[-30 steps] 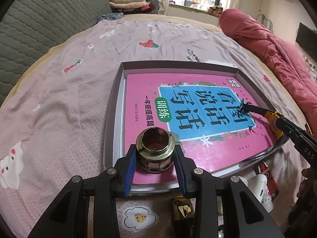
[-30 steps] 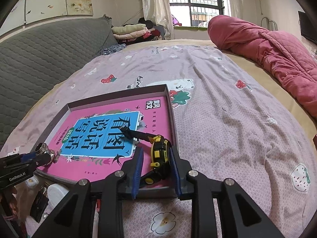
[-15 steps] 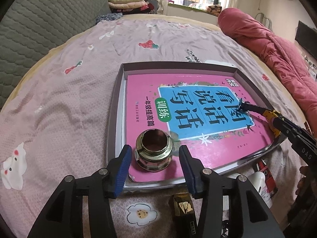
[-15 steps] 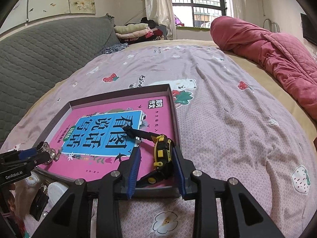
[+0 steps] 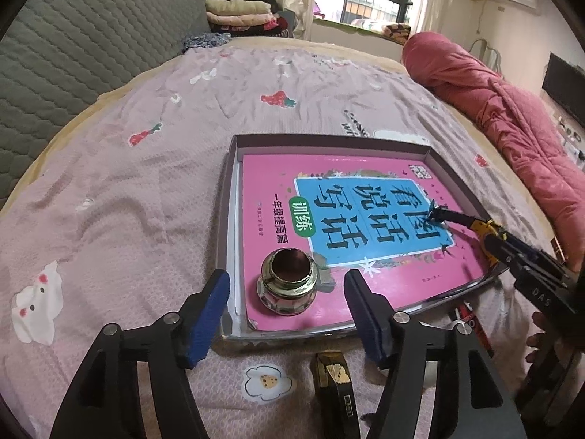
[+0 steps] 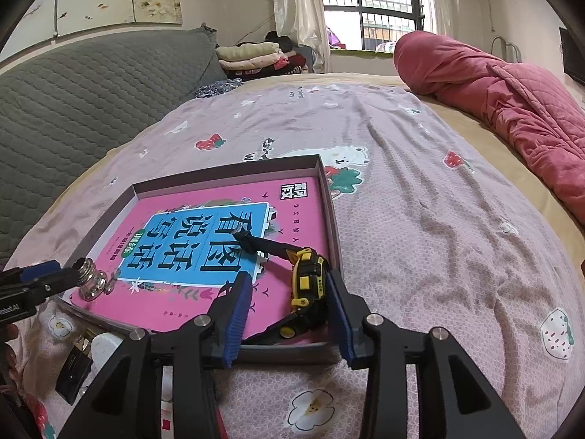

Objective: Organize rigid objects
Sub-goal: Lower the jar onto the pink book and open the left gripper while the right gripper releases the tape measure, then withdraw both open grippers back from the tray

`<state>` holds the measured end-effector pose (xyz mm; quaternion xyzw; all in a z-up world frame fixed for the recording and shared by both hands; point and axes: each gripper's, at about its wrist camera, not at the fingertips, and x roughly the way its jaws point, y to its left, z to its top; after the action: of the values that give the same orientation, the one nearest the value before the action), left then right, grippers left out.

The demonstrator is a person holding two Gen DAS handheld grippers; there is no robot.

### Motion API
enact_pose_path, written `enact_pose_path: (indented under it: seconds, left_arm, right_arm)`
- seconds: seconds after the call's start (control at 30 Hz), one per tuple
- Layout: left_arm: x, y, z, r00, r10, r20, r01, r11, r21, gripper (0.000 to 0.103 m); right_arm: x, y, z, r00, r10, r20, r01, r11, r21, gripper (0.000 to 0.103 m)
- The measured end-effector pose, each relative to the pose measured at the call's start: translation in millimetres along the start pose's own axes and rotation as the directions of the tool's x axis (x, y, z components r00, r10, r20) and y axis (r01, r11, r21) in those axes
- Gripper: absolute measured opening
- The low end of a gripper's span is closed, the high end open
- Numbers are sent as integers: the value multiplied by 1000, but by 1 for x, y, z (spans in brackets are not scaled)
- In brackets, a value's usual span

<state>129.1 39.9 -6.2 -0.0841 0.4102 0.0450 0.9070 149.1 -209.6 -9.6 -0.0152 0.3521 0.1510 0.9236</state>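
Between the blue pads of the left tool (image 5: 287, 316), whose jaws are opening wide and clear of it, a metal fitting (image 5: 287, 287) stands upright on the pink book (image 5: 365, 226) inside the shallow box (image 5: 234, 197), apparently just set down there. The right tool (image 6: 289, 316) is also opening; the yellow tape measure (image 6: 307, 287) lies between its pads on the book's near corner, close against the right pad. The box rests on the bed (image 6: 438, 219), collecting the rigid things in one place.
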Motion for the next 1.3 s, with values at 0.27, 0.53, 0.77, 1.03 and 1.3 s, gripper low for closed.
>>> enact_pose_path:
  seconds: [0.27,0.53,0.77,1.03,1.3]
  left_arm:
    - [-9,1,-1,1000,-2,5,2,1000,-10,72]
    - [-14,-2,-6,1000,9,5,-9,1000,3,74]
    - [-22,-2,-13,1000,13,-1,-13,1000,14,74]
    - [-31,-1,-16,1000,13,3,-13,1000,3,75]
    - [-34,-4,-20,1000,10,-4,-10,1000,13,77]
  right_arm:
    - [-3,2,0,1000,5,8,-5,1000,-12,45]
    - [-9,4,0,1000,7,24,-6,999,-35,50]
    - [-17,4,0,999,12,47,-10,999,-40,52]
    - [-27,12,0,997,19,71,-14,997,-75,58]
    - [-37,21,-2,997,32,73,-25,995,-99,58]
